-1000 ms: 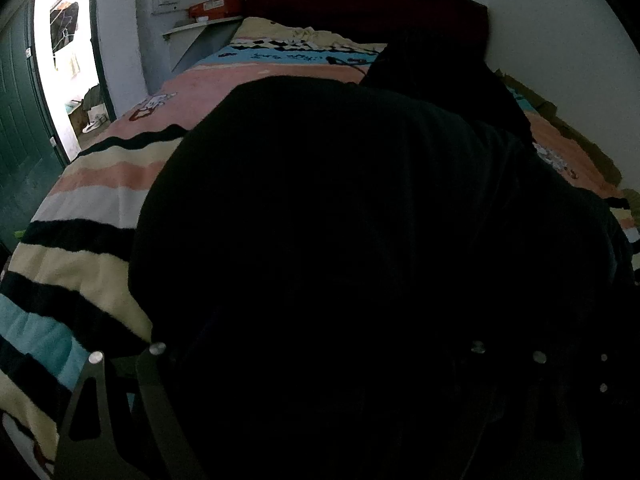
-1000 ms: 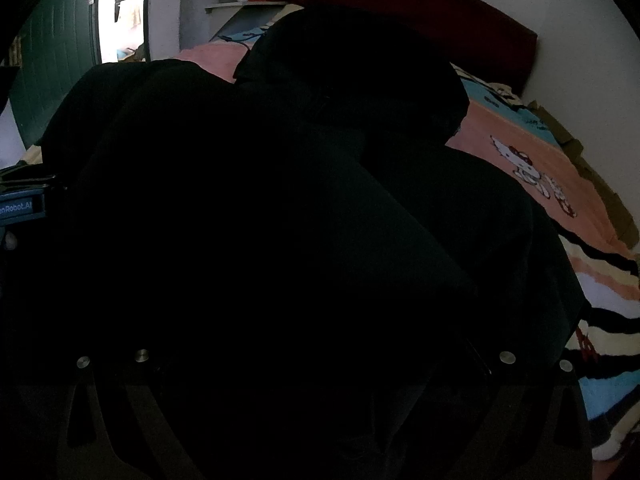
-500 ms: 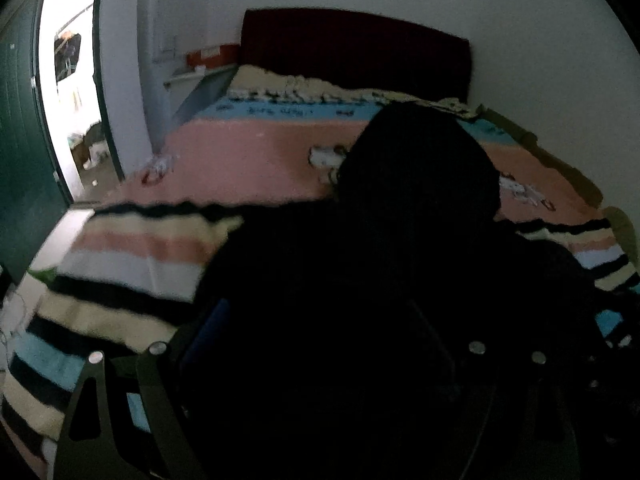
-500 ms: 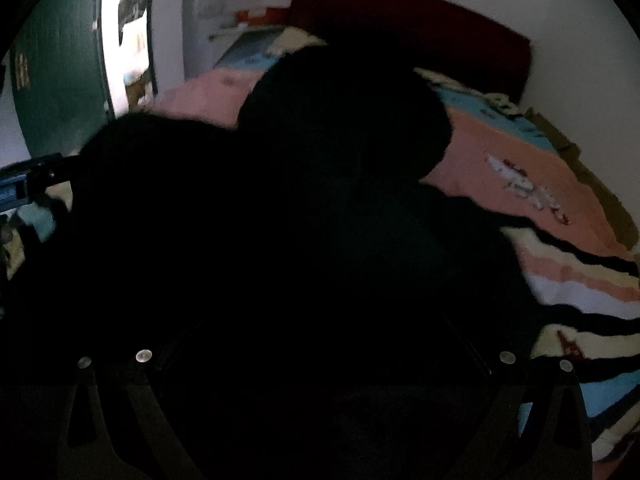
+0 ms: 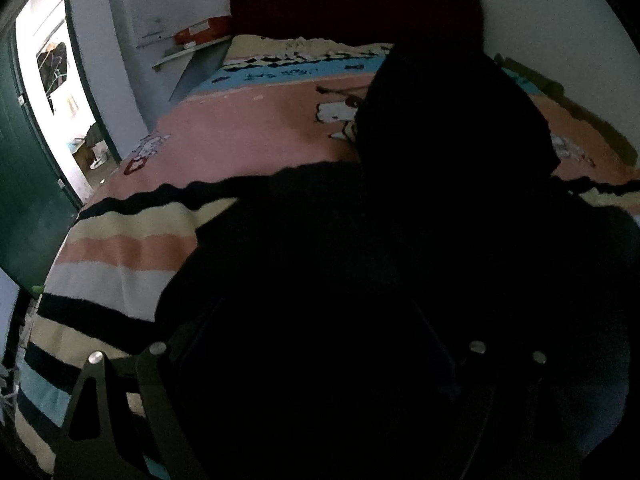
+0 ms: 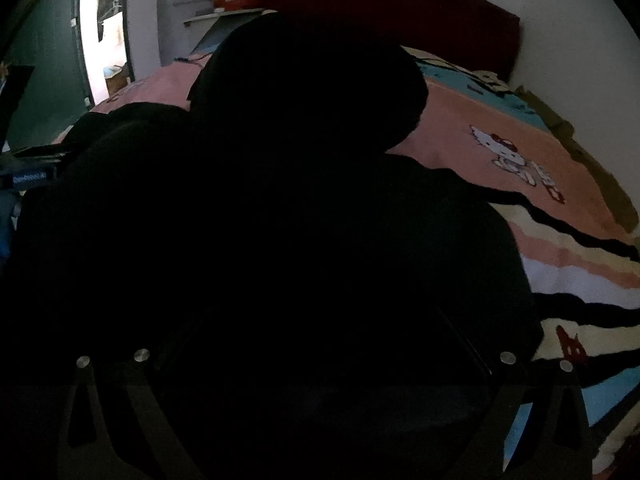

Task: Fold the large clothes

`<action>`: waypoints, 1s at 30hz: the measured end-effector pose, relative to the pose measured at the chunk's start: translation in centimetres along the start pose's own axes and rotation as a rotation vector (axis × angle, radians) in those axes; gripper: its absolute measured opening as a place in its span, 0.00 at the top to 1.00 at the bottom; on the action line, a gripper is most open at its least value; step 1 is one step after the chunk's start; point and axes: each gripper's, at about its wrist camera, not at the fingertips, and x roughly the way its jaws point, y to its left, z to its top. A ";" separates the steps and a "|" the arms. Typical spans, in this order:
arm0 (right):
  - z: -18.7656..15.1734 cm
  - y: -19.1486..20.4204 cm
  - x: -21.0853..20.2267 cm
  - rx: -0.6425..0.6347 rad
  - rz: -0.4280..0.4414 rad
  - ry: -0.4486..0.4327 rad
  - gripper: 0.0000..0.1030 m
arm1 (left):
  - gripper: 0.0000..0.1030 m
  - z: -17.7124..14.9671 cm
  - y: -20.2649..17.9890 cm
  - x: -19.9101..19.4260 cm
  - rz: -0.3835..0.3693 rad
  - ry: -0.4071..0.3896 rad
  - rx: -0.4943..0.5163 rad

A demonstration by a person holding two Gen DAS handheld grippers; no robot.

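A large black garment (image 5: 380, 280) lies on the striped blanket of the bed (image 5: 240, 140), its hood (image 5: 452, 120) pointing toward the headboard. It fills most of the right wrist view too (image 6: 280, 220). My left gripper (image 5: 316, 344) sits low over the near edge of the garment, and its jaws stand wide apart with dark cloth between and over them. My right gripper (image 6: 320, 352) is also over the near edge, jaws wide apart. The fingertips are lost in the black cloth.
A dark red headboard (image 5: 352, 4) stands at the far end against a white wall. A shelf with a red box (image 5: 204, 32) is at the back left. An open green door (image 5: 24, 200) and bright doorway are at the left.
The garment was raised close to both cameras; it has dropped and now lies lower on the bed, showing more blanket and the hood. Both grippers have drawn back slightly.
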 end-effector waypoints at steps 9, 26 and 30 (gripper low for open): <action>0.9 -1.7 -1.6 0.024 0.157 0.045 0.01 | 0.13 4.7 0.9 -5.0 -0.087 -0.024 0.001; 25.0 -11.7 10.9 0.124 0.096 -0.090 0.00 | 0.14 25.0 -8.2 11.8 -0.062 0.029 0.072; 25.5 -12.1 16.3 0.172 0.083 -0.056 0.01 | 0.22 24.6 -9.4 15.2 -0.045 0.046 0.066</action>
